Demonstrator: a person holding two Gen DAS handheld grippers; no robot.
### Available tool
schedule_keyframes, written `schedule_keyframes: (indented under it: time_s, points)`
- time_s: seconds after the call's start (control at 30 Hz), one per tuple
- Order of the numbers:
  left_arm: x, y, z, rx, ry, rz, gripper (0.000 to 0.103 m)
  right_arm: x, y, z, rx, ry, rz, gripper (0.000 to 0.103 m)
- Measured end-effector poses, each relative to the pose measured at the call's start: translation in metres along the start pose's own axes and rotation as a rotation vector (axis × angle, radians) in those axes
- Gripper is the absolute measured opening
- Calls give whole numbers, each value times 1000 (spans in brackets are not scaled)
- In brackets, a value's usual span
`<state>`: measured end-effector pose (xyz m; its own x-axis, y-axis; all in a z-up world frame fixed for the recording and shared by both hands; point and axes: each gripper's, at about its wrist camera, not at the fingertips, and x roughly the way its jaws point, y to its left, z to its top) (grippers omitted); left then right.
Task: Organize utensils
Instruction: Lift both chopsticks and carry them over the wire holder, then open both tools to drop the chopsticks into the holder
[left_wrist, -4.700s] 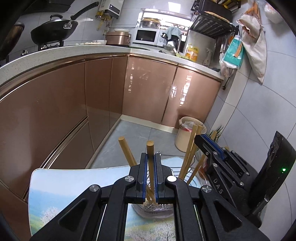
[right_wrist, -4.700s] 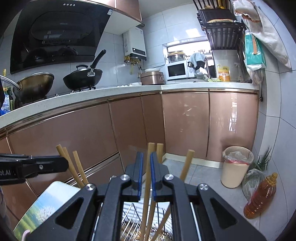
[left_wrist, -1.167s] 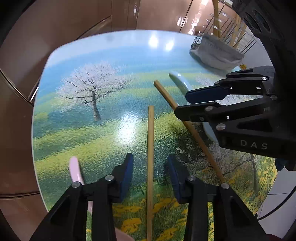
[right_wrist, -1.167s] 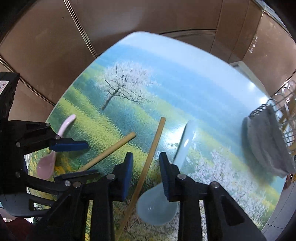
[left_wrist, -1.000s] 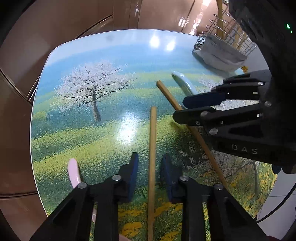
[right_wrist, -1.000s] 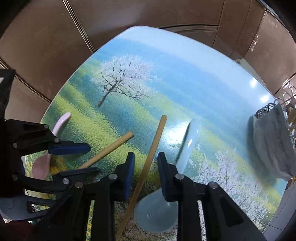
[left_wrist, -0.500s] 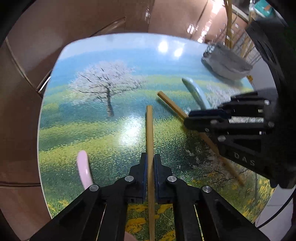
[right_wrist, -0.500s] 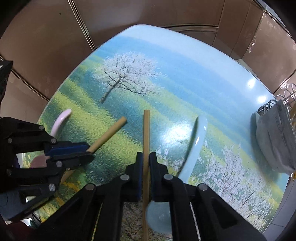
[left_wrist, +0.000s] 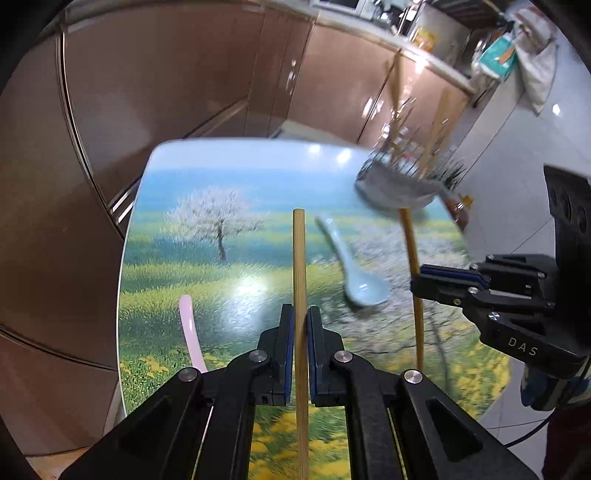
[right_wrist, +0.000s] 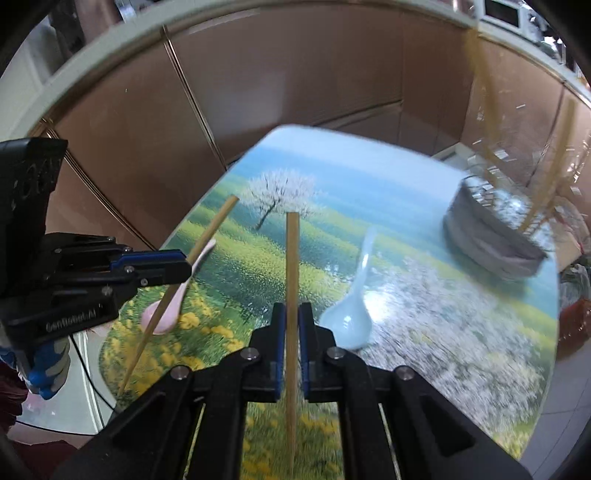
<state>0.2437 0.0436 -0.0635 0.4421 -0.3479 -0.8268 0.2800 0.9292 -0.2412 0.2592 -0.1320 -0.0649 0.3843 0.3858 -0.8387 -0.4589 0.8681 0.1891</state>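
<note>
My left gripper (left_wrist: 300, 314) is shut on a wooden chopstick (left_wrist: 298, 258) and holds it above the table. My right gripper (right_wrist: 291, 312) is shut on a second chopstick (right_wrist: 291, 258), also lifted; it shows in the left wrist view (left_wrist: 410, 243). The left gripper shows in the right wrist view (right_wrist: 184, 266) with its chopstick (right_wrist: 210, 236). A light blue spoon (left_wrist: 351, 266) lies mid-table, also in the right wrist view (right_wrist: 354, 295). A pink spoon (left_wrist: 190, 328) lies at the left edge. A wire utensil holder (left_wrist: 399, 184) with several chopsticks stands at the far right corner (right_wrist: 495, 236).
The table (left_wrist: 207, 273) has a printed tree landscape and rounded edges. Brown kitchen cabinets (left_wrist: 166, 92) stand close behind it. A tiled wall (left_wrist: 517, 140) is to the right.
Both grippers have closed on their chopsticks and lifted them off the table, tilting upward toward the holder. The spoons have not moved.
</note>
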Motion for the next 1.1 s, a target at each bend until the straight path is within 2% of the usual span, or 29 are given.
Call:
schedule_keyframes:
  time_s: [0.1,0.23,0.4,0.53,0.7,0.83,1.0,1.1]
  points:
    - [-23,-19,15,1,-52,-20,6,-40,-2,2,4,-75,-24,6]
    - [-61,-39,47,5,-158,-40,6,-103,-8,29,-4,-205,-79,6]
    - [-102,-67,124,-4,-334,-64,6,-174,-25,76,-14,-368,-162,6]
    - [-110,-93,174,2,-449,-89,6,-206,-48,110,-4,-469,-215,6]
    - [-87,-121,216,4,-603,-129,6,-211,-85,134,16,-569,-261,6]
    - [-55,-139,236,-8,-682,-165,6,-194,-126,145,49,-619,-265,6]
    - [2,-158,248,-12,-750,-165,6,-166,-167,145,73,-679,-288,6]
    - [35,-166,245,-5,-793,-115,6,-142,-187,137,83,-708,-284,6]
